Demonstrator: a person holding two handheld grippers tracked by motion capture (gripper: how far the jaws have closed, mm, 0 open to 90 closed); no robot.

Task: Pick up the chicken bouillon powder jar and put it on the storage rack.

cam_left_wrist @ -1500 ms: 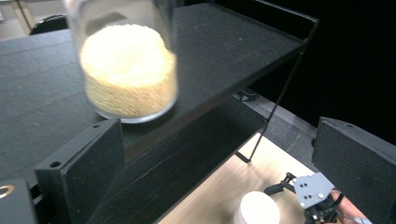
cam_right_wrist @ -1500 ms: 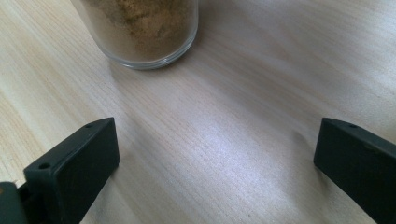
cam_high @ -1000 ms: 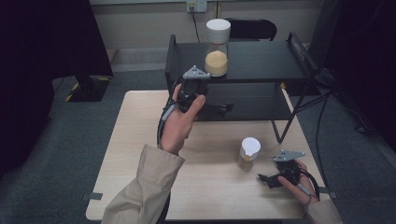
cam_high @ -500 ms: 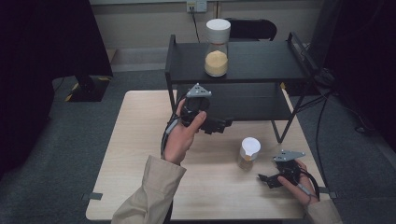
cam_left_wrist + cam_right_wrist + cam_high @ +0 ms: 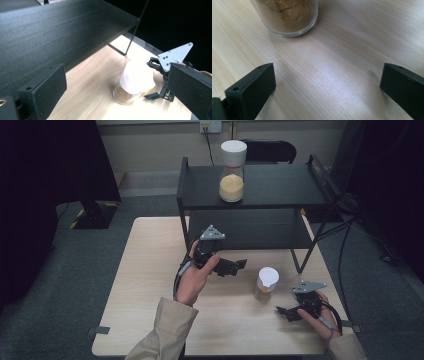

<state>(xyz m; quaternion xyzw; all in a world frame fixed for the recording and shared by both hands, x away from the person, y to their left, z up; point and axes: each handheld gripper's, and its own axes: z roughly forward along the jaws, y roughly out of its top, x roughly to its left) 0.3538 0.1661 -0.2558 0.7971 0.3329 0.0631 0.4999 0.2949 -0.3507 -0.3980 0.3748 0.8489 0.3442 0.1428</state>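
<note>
The small clear glass jar with a white lid and brown powder inside (image 5: 265, 284) is standing upright on the pale wood-grain table (image 5: 145, 270), lying ahead of both pairs of fingers and touching neither. The left gripper (image 5: 235, 266) is hovering over the table just in front of the black two-tier metal shelf (image 5: 280, 190), its jaws spread wide and holding nothing; in the left gripper view the jar (image 5: 133, 83) is sitting beyond and between its blocky black fingers (image 5: 43, 87), nearer to the right-hand one, with the white lid looking smooth and rounded and the glass below it showing granular brown contents. The right gripper (image 5: 289, 312) is resting low near the table's near edge, its jaws also wide apart and empty; in the right gripper view the jar's thick round glass base (image 5: 287, 15) is standing ahead of the matte, square-edged fingers (image 5: 249, 92), closer to the left-hand one, well clear of both, on the finely lined, slightly glossy wood. A second, taller clear glass jar with a white lid and yellowish powder (image 5: 232, 170) is standing on the flat top tier of the shelf, far beyond the left gripper's fingers
</note>
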